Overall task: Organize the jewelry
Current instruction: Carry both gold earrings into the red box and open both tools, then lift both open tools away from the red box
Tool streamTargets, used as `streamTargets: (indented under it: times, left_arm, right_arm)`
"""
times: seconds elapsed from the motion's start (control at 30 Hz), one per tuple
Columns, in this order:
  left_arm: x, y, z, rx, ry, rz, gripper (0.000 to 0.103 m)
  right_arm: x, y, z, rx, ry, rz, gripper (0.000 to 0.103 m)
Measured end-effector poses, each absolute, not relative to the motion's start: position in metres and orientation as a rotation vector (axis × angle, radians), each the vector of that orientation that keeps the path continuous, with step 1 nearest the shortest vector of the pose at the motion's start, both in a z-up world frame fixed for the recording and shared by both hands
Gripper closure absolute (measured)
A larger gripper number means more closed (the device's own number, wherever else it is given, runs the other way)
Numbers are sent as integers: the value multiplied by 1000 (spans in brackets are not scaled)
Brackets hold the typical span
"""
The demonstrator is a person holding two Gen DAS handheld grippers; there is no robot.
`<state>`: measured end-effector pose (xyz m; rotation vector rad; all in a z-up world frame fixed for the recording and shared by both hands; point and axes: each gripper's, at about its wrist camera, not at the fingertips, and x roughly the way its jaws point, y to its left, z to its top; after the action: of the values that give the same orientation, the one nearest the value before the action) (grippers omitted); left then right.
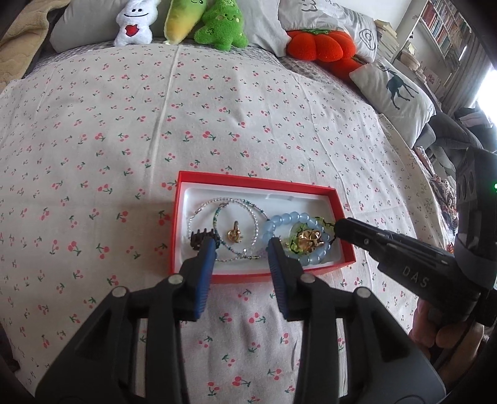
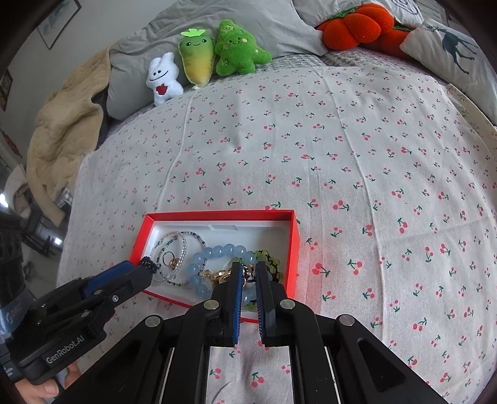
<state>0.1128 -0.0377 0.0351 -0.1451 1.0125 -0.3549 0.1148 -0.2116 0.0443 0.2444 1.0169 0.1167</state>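
A red box (image 1: 257,181) (image 2: 217,214) with a white lining lies on the cherry-print bedspread. Inside are clear bead strands (image 1: 198,211) (image 2: 183,245), a small gold ring (image 1: 234,234) (image 2: 170,259), a blue bead bracelet (image 1: 289,217) (image 2: 223,250), a green bracelet (image 1: 320,222) (image 2: 267,256) on dark cord and a gold clasp piece (image 1: 309,237). My left gripper (image 1: 240,248) (image 2: 146,268) stands open over the box's near left part. A dark hair claw (image 1: 198,237) (image 2: 149,264) rests at its left fingertip, not between the pads. My right gripper (image 1: 338,228) (image 2: 249,275) is shut on the green bracelet's cord.
Plush toys (image 1: 136,25) (image 2: 198,59), grey pillows and an orange pumpkin cushion (image 1: 316,46) (image 2: 354,28) line the bed's far end. A deer-print pillow (image 1: 394,90) lies at the right, a beige blanket (image 2: 62,130) hangs off the left edge. Open bedspread surrounds the box.
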Motion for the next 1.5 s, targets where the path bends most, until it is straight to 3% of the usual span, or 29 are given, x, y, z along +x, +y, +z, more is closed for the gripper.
streamTargets:
  times: [0.27,0.47,0.53,0.9,0.93,1.0,1.03,1.07,1.13,1.27,1.33,1.43,1.5]
  left_arm:
    - [112,-28,28,-129,1027,-323,61]
    - [107,-31,29,-92,1023,-323,48]
    - [103,-33,31,-61,1013,-301,33]
    - [74,-20,38,-59,1007,-244,13]
    - [70,-18,38,-60,1012,-236,8]
    - [65,-15,36,-48,1026,-213,2]
    - [62,-14,35,-42,1026,-206,2]
    - [59,-13,34,-32,1030,-199,2]
    - [54,-11,32,-10,1040,-184,1]
    - [46,-9,25,18,1065,-160,1]
    - [42,-9,22,24,1077,-154,1]
    - [38,-8,20,29,1084,-141,1]
    - [36,-8,19,30,1083,-136,1]
  right_arm:
    - [128,-208,38,236,1010,86,94]
    - [128,-209,33,259,1012,100,90]
    - [125,-209,37,258,1001,113,89]
    - [87,-220,56,230,994,145,77]
    - [83,-221,56,229,999,146,74]
    - [74,-224,56,219,1006,139,56]
    - [69,-226,56,218,999,130,39]
    - [64,-228,58,216,990,121,34]
    - [56,-230,59,208,994,112,33]
    - [42,-235,58,205,989,62,17]
    - [36,-235,57,197,985,30,15]
    - [28,-234,54,199,985,0,1]
    - [23,-231,51,186,989,-28,0]
